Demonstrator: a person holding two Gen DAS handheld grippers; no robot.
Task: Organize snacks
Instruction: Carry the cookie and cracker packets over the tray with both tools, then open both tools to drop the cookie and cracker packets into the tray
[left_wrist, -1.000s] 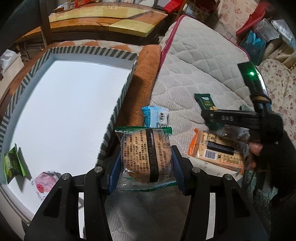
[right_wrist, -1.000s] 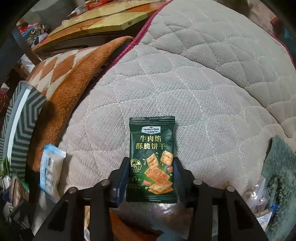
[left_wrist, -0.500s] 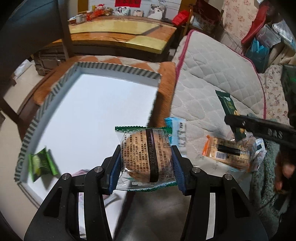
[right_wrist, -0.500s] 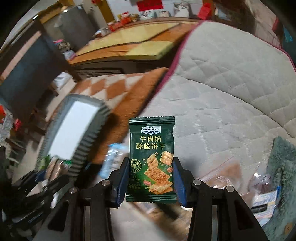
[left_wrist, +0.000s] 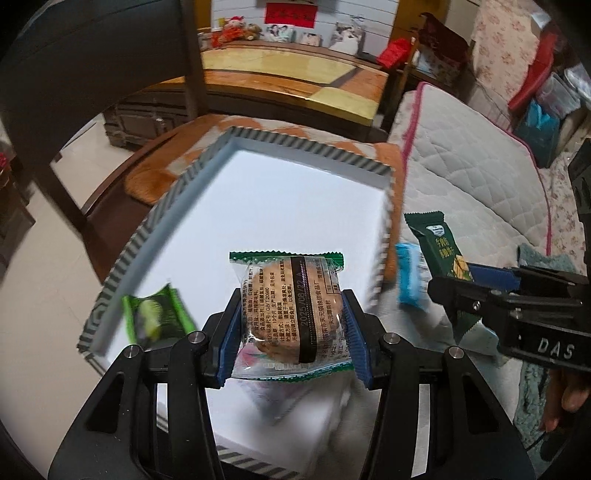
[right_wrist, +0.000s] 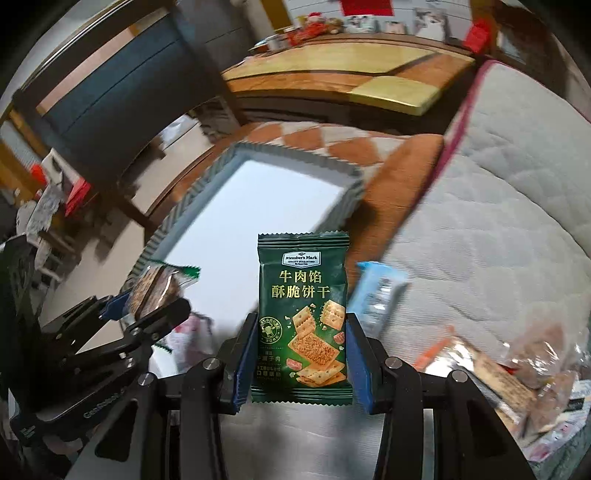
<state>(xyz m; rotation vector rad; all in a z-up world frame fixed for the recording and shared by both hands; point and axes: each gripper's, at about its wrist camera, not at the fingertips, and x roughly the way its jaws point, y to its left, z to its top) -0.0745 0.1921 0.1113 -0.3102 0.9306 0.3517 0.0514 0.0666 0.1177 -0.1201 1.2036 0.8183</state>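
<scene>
Quilted grey bedding (left_wrist: 476, 173) fills the right of both views, with an orange checked cushion (right_wrist: 399, 166) beside it and a long wooden tabletop (left_wrist: 295, 79) behind.

Two tools are in view. The left tool (left_wrist: 291, 325) is clamped on one clear-wrapped round biscuit (left_wrist: 291, 306) with a green-edged wrapper, its blue pads pressing both sides of the packet. It hangs over the white floor of a shallow box (left_wrist: 295, 147) with a grey-and-white striped rim, which sits on the cushion. The right tool (right_wrist: 301, 354) is clamped on one dark green cracker packet (right_wrist: 303, 317), held upright between its two blue pads; in the left wrist view this packet sits beyond the box's right edge, above the bedding.

Inside the box lie two snacks: one bright green packet (left_wrist: 157, 314) near the front left corner and one pale packet with pink print (right_wrist: 192, 332), blurred, partly hidden behind the left tool. One light blue packet (left_wrist: 408, 277) lies just outside the box's right wall, at the edge of the cushion. Further right on the bedding sit more wrapped snacks, among them an orange-edged packet (right_wrist: 476, 365); they are too blurred to count. A person's fingers (left_wrist: 563, 402) show at the right edge of the left wrist view, beneath the right tool.
</scene>
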